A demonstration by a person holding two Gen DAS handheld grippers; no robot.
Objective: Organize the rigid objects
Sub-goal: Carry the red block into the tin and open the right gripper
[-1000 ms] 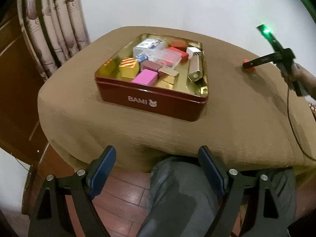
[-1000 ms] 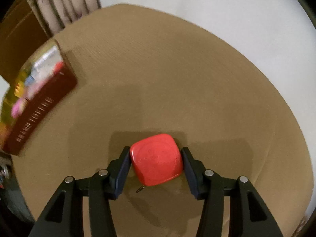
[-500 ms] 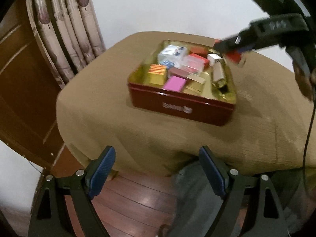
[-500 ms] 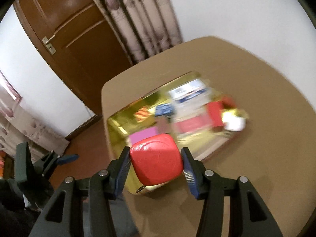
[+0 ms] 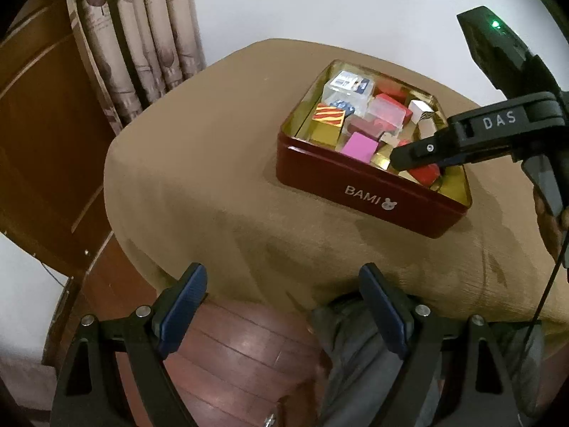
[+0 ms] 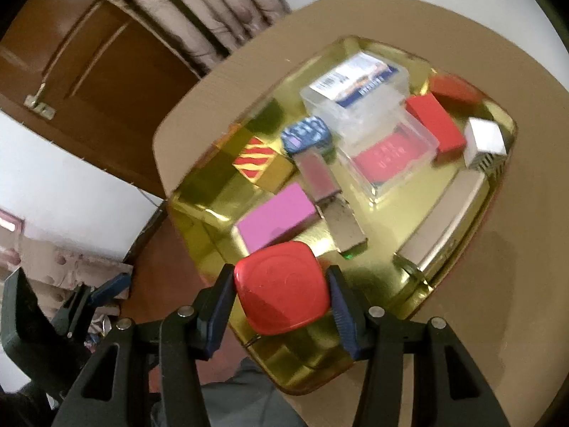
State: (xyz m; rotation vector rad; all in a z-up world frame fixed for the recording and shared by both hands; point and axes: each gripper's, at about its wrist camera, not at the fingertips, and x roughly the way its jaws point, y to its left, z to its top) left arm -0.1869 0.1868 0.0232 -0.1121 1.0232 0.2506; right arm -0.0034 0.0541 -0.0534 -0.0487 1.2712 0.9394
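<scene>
My right gripper (image 6: pixel 282 290) is shut on a red rounded square box (image 6: pixel 282 286) and holds it over the near corner of the red tin (image 5: pixel 355 186) with a gold inside (image 6: pixel 202 206). In the left wrist view the right gripper (image 5: pixel 412 158) reaches in from the right with the red box (image 5: pixel 425 174) just above the tin's front right corner. The tin holds several small boxes: a pink one (image 6: pixel 275 219), a striped gold one (image 6: pixel 258 160), a clear case (image 6: pixel 355 89). My left gripper (image 5: pixel 284 306) is open and empty, below the table's front edge.
The tin stands on a table under a tan cloth (image 5: pixel 199 163). A curtain (image 5: pixel 142 35) and a wooden door (image 5: pixel 35 114) are at the left. A person's grey trouser leg (image 5: pixel 355 356) and wooden floor (image 5: pixel 242 356) lie below the table edge.
My right gripper lifted the red box from the cloth at the right and carried it left over the tin. My left gripper stayed open and drifted left.
</scene>
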